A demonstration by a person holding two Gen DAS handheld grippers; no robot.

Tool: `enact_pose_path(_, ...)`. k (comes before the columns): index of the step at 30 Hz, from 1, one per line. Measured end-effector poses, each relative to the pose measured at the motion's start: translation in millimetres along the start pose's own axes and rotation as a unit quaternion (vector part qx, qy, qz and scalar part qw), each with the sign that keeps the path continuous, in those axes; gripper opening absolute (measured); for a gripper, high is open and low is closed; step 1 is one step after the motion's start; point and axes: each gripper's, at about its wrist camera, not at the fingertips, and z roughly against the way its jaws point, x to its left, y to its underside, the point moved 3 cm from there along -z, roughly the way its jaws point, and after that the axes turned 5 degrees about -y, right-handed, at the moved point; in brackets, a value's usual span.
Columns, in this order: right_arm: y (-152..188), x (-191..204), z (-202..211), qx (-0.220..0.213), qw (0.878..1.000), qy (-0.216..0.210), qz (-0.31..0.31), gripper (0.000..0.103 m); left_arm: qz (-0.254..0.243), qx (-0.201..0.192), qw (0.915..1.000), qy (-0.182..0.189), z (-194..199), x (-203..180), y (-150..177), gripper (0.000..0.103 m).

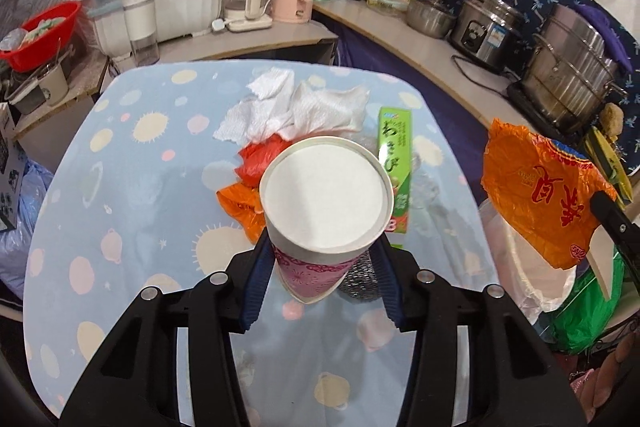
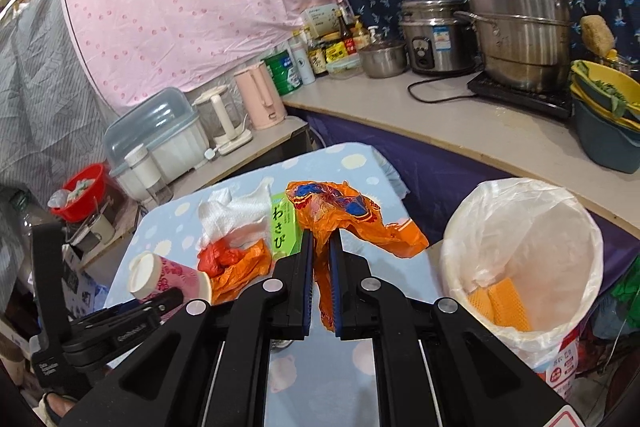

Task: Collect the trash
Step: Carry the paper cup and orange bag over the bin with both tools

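Left gripper [image 1: 320,267] clamped on pink paper cup [image 1: 324,195], cup base facing camera, right gripper [image 2: 322,267] pinching orange plastic bag [image 2: 340,215], lined bin [image 2: 524,251] just right.

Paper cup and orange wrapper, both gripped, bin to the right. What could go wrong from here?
1. The left gripper pinches the paper cup low on its pink wall; the thin wall may buckle or slip out.
2. The orange wrapper hangs loose from the right gripper and could snag the bin liner or miss the opening.
3. Moving both at once may make the grippers collide near the bin.
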Motion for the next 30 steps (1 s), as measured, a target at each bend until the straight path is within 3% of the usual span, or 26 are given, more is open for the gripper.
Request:
enact_pose_path(7,-13.6,-29.9,35.8,-0.039,0.999,0.021,-0.020,0.008,-0.029,-0.038,0.9984,0.029,36.1,-33.8,-9.6,0.045)
enact_pose_path(15,-13.3,-81.4,70.1,-0.064,0.995,0.056,-0.055,0.008,-0.077,-0.061,0.9925,0.072,59.2,-100.1,-13.0,0.045)
enact_pose_path(30,8.3,-180.0,99.6,-0.070,0.982,0.124,-0.124,0.008,-0.178,-0.029,0.9699,0.164,47.0,-256.7,14.0,0.045)
